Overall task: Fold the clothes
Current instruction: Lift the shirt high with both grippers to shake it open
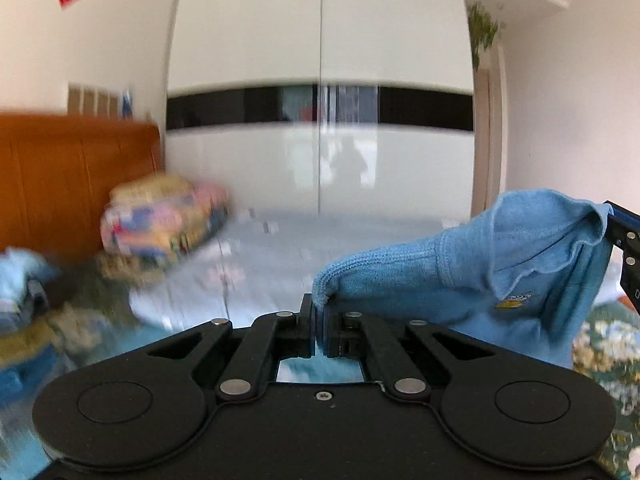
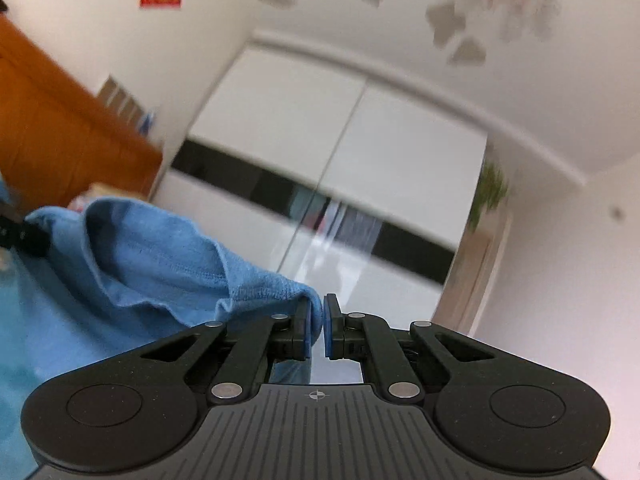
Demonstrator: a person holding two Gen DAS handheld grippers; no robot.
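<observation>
1. Now: left tool (image 1: 316, 312) clamps one corner of the blue shirt (image 1: 480, 264).
2. Right tool (image 2: 316, 320) clamps another corner.
3. Shirt spans between them, above the bed (image 1: 360, 236), hanging lengthwise below.

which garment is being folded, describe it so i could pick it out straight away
Start at the white wardrobe with the dark band across its doors. In front of it a light blue garment hangs between the left gripper and the right gripper, each clamped on an edge. Unlike the multicoloured patterned bundle by the orange headboard, it is plain blue with a small yellow logo.
</observation>
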